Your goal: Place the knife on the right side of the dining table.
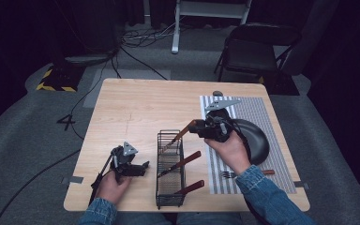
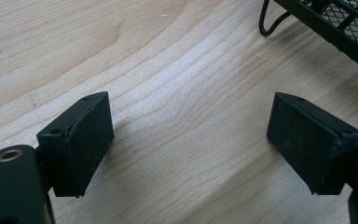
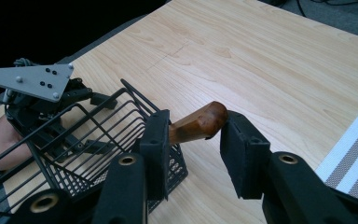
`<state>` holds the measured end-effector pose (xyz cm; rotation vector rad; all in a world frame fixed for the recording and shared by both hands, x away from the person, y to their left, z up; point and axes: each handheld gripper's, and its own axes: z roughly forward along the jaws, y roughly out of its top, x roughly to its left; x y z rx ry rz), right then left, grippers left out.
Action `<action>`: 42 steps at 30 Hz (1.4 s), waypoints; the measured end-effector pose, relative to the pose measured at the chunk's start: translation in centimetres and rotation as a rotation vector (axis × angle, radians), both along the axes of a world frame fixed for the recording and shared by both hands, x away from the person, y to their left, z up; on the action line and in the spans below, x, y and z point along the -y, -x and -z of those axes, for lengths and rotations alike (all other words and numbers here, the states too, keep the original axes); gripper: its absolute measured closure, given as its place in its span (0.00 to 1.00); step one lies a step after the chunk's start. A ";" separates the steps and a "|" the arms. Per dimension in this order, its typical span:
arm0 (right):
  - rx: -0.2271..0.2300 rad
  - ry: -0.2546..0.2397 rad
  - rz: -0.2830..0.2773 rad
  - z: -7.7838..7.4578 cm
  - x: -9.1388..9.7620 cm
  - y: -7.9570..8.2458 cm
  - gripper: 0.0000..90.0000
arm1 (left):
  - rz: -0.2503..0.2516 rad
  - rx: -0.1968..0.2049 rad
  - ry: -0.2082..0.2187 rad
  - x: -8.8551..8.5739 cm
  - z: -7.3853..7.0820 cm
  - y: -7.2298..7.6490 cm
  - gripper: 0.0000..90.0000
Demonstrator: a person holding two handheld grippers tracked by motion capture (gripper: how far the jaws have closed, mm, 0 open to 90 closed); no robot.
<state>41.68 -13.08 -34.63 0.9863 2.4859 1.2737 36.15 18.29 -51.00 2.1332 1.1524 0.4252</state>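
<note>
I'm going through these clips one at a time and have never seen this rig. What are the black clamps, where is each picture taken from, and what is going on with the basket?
A person sits at a wooden table holding a hand-operated gripper in each hand; there is no robot arm. The high view looks down from above the person. The other two pictures come from cameras riding on the grippers, looking along their black fingers.

On the table stands a black wire basket with wooden-handled cutlery in it. Beside it lies a striped placemat with a dark plate and a fork.

The left gripper rests near the basket, open, holding nothing. The right gripper has the wooden handle of a utensil between its fingers; whether they already press on it I cannot tell.
</note>
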 end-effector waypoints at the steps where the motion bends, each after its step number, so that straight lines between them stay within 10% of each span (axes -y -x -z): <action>1: -0.008 -0.007 -0.004 0.0 -0.1 -0.1 0.70 | 0.000 0.000 0.000 0.0 0.0 0.0 0.16; 12: -0.077 -0.110 -0.041 -0.8 -0.1 -0.2 0.84 | -0.002 0.001 0.001 0.0 0.0 0.0 0.16; 22: 0.058 -0.007 -0.101 -3.4 -1.6 2.0 0.89 | -0.002 0.000 0.001 0.0 0.0 0.0 0.16; 42: 0.141 -0.054 -0.085 -10.0 1.3 3.6 0.89 | -0.002 0.003 -0.001 0.0 0.0 0.0 0.16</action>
